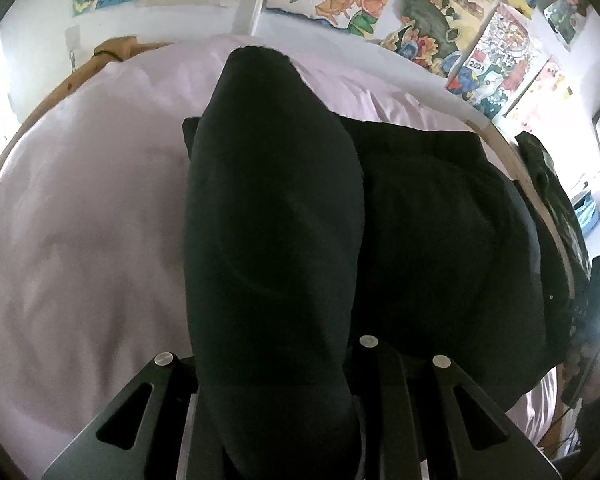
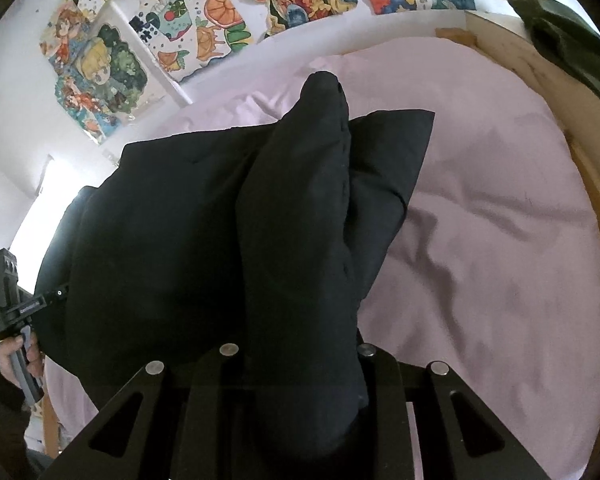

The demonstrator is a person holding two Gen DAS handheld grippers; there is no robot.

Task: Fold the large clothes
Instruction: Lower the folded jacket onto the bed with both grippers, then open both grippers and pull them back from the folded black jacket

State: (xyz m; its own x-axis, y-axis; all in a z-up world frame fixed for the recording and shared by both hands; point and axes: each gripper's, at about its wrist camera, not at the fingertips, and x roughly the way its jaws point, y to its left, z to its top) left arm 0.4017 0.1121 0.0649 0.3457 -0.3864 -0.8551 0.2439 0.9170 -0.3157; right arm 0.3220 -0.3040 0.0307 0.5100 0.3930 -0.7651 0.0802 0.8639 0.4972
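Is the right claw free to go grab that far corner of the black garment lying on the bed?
Probably not yet: the right claw is shut on a bunched fold of the black garment. It would have to release first; the far corner lies uncovered.

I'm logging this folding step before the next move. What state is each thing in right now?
Left gripper: shut on black garment.
Right gripper: shut on black garment.
Black garment: partly lifted at both gripped edges, its remaining part lying on the bed.
Pink bedsheet: spread over the bed, wrinkled.
Posters: stuck on the wall.
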